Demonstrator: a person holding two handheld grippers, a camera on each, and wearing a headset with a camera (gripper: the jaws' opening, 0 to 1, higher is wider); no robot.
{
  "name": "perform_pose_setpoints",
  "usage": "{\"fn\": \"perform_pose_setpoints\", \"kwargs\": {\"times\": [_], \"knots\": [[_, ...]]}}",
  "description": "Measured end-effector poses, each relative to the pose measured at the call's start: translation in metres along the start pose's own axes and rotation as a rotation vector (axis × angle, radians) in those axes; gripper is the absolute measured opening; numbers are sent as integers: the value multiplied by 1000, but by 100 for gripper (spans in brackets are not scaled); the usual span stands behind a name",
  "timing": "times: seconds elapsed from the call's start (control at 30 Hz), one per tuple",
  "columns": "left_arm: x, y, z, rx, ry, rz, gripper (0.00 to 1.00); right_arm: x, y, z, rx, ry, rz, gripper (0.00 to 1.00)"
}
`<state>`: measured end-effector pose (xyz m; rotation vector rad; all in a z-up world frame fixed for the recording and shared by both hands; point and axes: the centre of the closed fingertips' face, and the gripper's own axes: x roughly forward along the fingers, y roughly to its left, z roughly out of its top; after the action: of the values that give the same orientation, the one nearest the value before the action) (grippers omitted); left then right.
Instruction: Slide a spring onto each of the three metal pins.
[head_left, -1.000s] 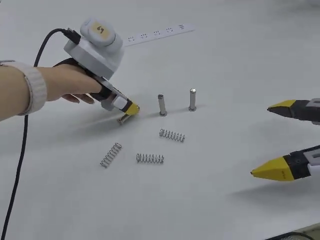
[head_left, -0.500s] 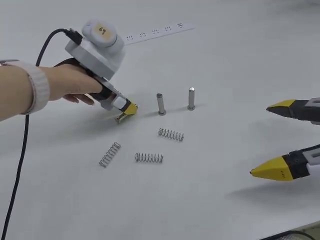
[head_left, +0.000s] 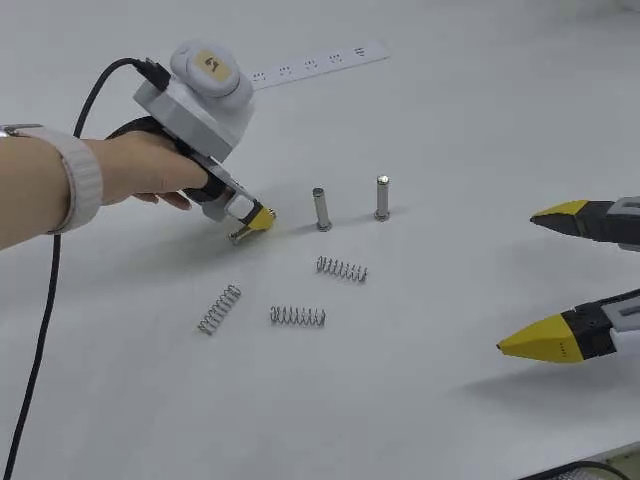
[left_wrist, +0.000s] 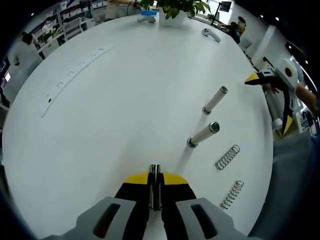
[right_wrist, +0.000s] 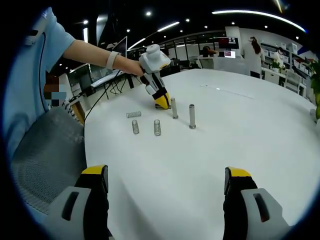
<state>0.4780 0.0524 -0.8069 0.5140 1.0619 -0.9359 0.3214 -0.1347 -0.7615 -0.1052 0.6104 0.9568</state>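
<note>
We found the left gripper (head_left: 258, 218) low over the white workbench (head_left: 440, 120), held in a hand (head_left: 150, 170). Its yellow-tipped jaws were pressed almost together on a metal pin (left_wrist: 155, 184), which lay along the slit between them. Just to its right stood the nearer pin (head_left: 322, 209), and beyond that the farther pin (head_left: 382, 197). Both were upright, bare, and apart from each other. The first spring (head_left: 342, 268) lay flat just in front of the two upright pins. The second spring (head_left: 298, 316) and third spring (head_left: 220, 309) lay nearer us, and none touched a pin. The right gripper (head_left: 545, 280) hung well off to the right, its jaws spread wide and holding nothing. A power strip (head_left: 310, 62) lay at the far side, and a black cable (head_left: 45, 290) trailed from the left gripper.
</note>
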Motion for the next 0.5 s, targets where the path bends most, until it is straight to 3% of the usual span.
{"fn": "perform_pose_setpoints", "kwargs": {"times": [0.5], "knots": [[-5, 2, -1, -17, -46, 21, 0, 0, 2, -1, 0, 5, 1, 95]]}}
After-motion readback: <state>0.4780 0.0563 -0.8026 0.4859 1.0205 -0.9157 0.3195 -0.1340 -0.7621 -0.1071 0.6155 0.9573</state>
